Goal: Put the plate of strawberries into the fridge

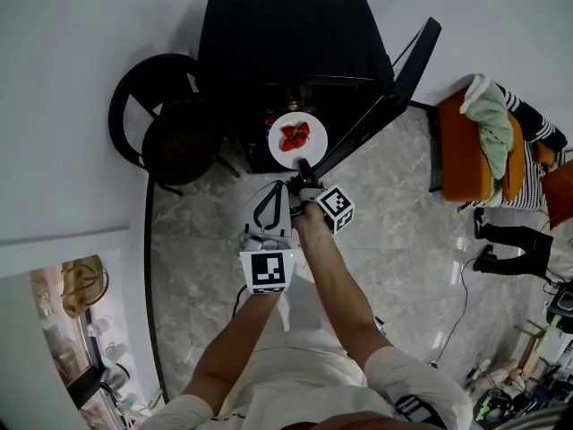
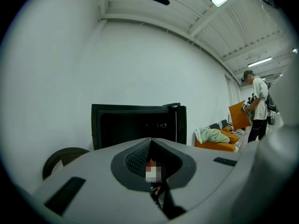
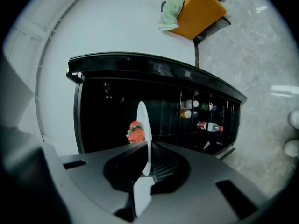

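With the right gripper (image 1: 303, 164) pinching only the rim of the plate (image 1: 298, 140) just outside the open fridge (image 1: 286, 43) and the left gripper (image 2: 150, 153) closed empty, any tilt could roll the strawberries (image 1: 295, 136) off.

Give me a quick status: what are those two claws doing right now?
Right gripper shut on plate rim, strawberries aboard. Left gripper shut, seemingly empty. Fridge open ahead; bottles off to the side, path looks clear.
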Demonstrator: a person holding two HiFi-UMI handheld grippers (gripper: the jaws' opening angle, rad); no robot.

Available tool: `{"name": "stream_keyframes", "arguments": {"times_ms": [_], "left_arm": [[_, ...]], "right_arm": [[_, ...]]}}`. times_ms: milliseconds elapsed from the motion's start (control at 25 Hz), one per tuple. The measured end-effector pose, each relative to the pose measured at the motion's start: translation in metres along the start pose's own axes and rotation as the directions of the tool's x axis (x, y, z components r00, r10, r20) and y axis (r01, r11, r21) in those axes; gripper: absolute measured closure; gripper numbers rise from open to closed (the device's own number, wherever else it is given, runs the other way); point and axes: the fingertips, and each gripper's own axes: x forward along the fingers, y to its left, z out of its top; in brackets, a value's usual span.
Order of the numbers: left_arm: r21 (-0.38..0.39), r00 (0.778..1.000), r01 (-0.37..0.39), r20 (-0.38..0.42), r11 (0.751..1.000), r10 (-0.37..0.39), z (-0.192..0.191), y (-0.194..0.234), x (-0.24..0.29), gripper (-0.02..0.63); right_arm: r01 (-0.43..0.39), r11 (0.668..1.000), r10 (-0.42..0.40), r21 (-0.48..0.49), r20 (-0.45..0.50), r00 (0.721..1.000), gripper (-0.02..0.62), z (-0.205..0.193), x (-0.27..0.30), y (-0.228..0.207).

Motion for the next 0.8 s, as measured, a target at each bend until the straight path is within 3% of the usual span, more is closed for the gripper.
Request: {"name": "stream_keyframes", "arguments": {"times_ms": [480,800], "left_arm": [[-0.018,1.000,0.006,-0.004,1.000,-0.006,-0.018,-0.011,0.008,0.603],[-0.019,1.000,0.016,0.007,1.000,-0.016,-0.007,-0.010,0.011,0.603]], "right_arm": [[0.019,1.000,-0.019,0.007,0.006,1.000,0.577,0.010,0.034,-0.035],[0.077,0.997,-0.077,-0.022,-0.021,0.997,0.577,0.015,0.057,-0.060]]}}
